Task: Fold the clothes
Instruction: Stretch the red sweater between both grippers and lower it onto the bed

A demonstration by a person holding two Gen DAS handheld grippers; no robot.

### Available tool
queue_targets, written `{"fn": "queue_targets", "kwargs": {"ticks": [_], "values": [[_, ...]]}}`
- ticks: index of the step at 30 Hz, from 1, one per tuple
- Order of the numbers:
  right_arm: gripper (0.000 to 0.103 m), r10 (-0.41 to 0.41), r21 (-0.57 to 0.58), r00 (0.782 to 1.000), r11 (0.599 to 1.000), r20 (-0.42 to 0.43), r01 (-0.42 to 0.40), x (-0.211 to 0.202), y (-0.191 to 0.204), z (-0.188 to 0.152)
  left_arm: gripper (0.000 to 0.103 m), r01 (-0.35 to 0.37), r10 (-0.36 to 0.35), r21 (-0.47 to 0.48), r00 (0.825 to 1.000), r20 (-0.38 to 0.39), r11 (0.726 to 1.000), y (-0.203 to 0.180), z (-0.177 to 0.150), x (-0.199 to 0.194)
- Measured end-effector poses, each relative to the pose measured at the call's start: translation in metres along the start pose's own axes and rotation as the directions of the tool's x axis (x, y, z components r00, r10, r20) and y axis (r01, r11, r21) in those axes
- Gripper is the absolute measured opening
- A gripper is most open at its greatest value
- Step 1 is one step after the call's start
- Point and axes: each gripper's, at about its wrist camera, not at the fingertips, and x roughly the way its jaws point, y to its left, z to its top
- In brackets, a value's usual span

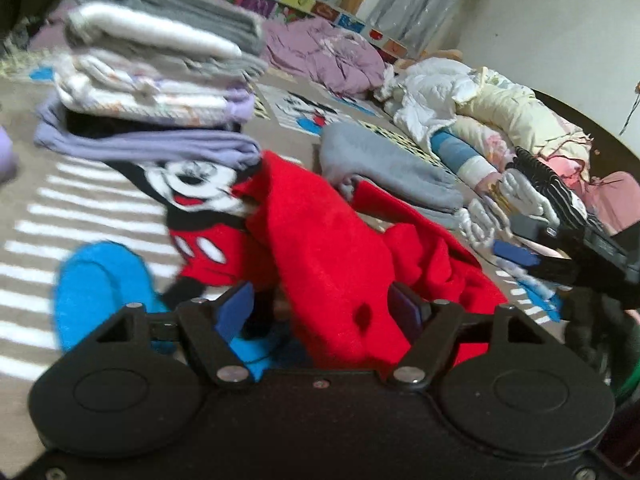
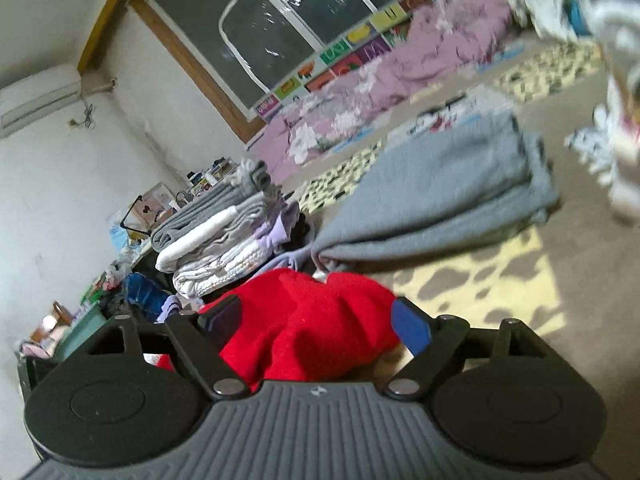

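Observation:
A red garment [image 1: 328,248] with a black cartoon-mouse print lies crumpled on the bed blanket [image 1: 80,208]. My left gripper [image 1: 320,308] is open, its blue pads wide apart with a red fold loose between them. My right gripper [image 2: 318,320] is open too, and the red garment [image 2: 312,320] bulges between its pads without being pinched. The right gripper's black body [image 1: 592,252] shows at the right edge of the left wrist view. Behind the garment stands a tall stack of folded clothes [image 1: 160,72] [image 2: 224,236].
A folded grey garment [image 1: 384,168] [image 2: 440,192] lies just past the red one. Unfolded clothes [image 1: 500,120] are heaped along the right. Purple bedding [image 1: 320,48] lies under the window [image 2: 280,20]. Cluttered shelves [image 2: 120,248] stand beyond the bed's left side.

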Motion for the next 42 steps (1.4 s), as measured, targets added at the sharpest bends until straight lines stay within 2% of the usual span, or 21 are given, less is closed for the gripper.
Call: {"fn": "queue_targets", "kwargs": {"ticks": [2,6,8,10,14,17,19,21,24,26,27,29,30,31,34,36,42], "values": [[0.082,-0.009,-0.067,1.0,0.998,0.001,0.009,-0.014,0.011,0.0,0.074,-0.018,0.017,0.037,0.999,0.033,0.999,-0.003,0.0,-0.013],[0.082,-0.023,-0.246,0.999,0.969,-0.028,0.016,-0.038,0.037,-0.012,0.074,-0.003,-0.01,0.137,0.995,0.096,0.991,-0.016,-0.006,-0.042],[0.082,-0.02,-0.339,0.999,0.941,-0.047,0.003,-0.048,0.052,-0.021,0.074,0.008,-0.033,0.217,0.993,0.11,0.976,-0.026,-0.011,-0.052],[0.082,-0.008,-0.425,0.998,0.905,-0.066,-0.021,-0.057,0.069,-0.032,0.074,0.017,-0.058,0.321,0.991,0.119,0.947,-0.039,-0.019,-0.061],[0.081,0.018,-0.583,0.994,0.809,-0.109,-0.079,-0.074,0.1,-0.062,0.074,-0.004,-0.058,0.506,0.993,0.106,0.863,-0.063,-0.042,-0.057],[0.073,-0.017,-0.689,0.991,0.72,-0.131,-0.078,-0.073,0.113,-0.083,0.074,-0.033,-0.035,0.624,0.995,0.096,0.781,-0.079,-0.062,-0.047],[0.063,-0.062,-0.748,0.988,0.66,-0.142,-0.066,-0.065,0.116,-0.095,0.074,-0.055,-0.012,0.68,0.996,0.093,0.731,-0.086,-0.071,-0.037],[0.06,-0.112,-0.786,0.981,0.616,-0.155,-0.054,-0.055,0.117,-0.104,0.072,-0.079,0.006,0.733,0.995,0.102,0.676,-0.091,-0.077,-0.03],[0.054,-0.136,-0.815,0.977,0.577,-0.166,-0.058,-0.05,0.116,-0.113,0.063,-0.116,0.031,0.787,0.992,0.122,0.606,-0.095,-0.082,-0.02],[0.048,-0.142,-0.827,0.975,0.559,-0.169,-0.062,-0.049,0.115,-0.116,0.051,-0.135,0.048,0.816,0.99,0.13,0.563,-0.096,-0.083,-0.014],[0.044,-0.146,-0.831,0.975,0.553,-0.169,-0.061,-0.048,0.114,-0.117,0.049,-0.14,0.058,0.832,0.99,0.129,0.538,-0.096,-0.085,-0.011],[0.041,-0.155,-0.838,0.974,0.542,-0.168,-0.058,-0.047,0.113,-0.118,0.029,-0.156,0.084,0.856,0.988,0.131,0.494,-0.098,-0.089,-0.007],[0.038,-0.159,-0.842,0.973,0.537,-0.167,-0.057,-0.046,0.113,-0.119,0.024,-0.164,0.097,0.863,0.986,0.133,0.478,-0.099,-0.09,-0.005],[0.031,-0.164,-0.845,0.972,0.532,-0.167,-0.056,-0.045,0.113,-0.12,0.017,-0.166,0.105,0.866,0.986,0.132,0.472,-0.099,-0.091,-0.005],[0.021,-0.167,-0.846,0.973,0.53,-0.162,-0.05,-0.046,0.112,-0.12,0.013,-0.156,0.098,0.869,0.987,0.124,0.47,-0.101,-0.091,-0.013],[0.017,-0.163,-0.846,0.974,0.53,-0.157,-0.048,-0.049,0.113,-0.119,0.013,-0.146,0.084,0.865,0.989,0.12,0.48,-0.103,-0.09,-0.024],[0.015,-0.14,-0.867,0.983,0.498,-0.118,-0.034,-0.07,0.126,-0.123,0.012,-0.132,0.061,0.864,0.991,0.117,0.486,-0.112,-0.1,-0.054]]}}
